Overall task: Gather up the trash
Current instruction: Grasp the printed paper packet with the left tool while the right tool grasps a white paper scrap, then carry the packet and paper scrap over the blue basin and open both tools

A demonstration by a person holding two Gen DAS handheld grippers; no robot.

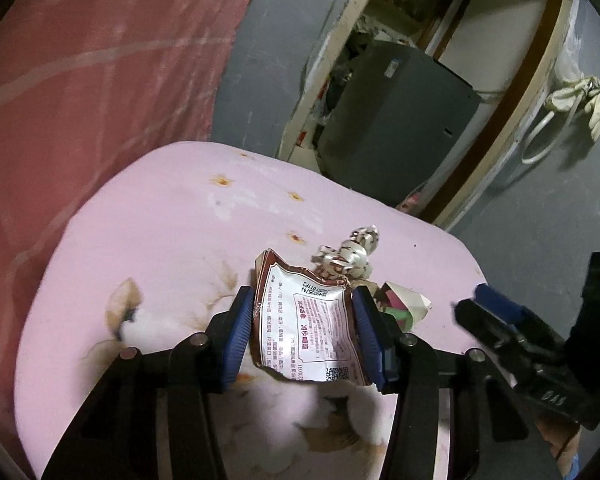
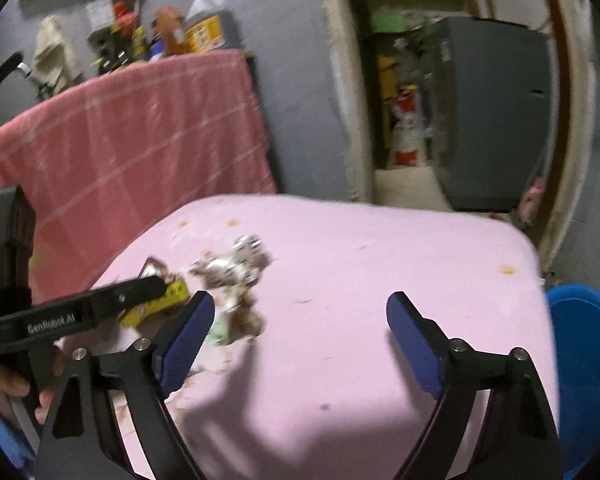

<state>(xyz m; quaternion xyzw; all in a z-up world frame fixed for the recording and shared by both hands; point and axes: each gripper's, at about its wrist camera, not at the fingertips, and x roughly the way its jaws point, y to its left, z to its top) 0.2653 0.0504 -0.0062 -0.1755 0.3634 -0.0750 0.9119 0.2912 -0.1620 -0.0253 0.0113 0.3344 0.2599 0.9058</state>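
L gripper [image 1: 304,328] clamped on snack wrapper [image 1: 308,328] — light, crinkly, slippery; grip mid-edges. R gripper [image 2: 300,332] jaws wide apart; foil wad [image 2: 240,264] at 11 o'clock.

Torn printed wrapper [image 1: 306,330], crumpled foil [image 1: 350,254], folded paper scrap [image 1: 404,306], clustered together

wrapper [image 1: 308,328] on table [image 1: 160,240] between left tongs [image 1: 303,334], foil wad [image 1: 350,258] behind
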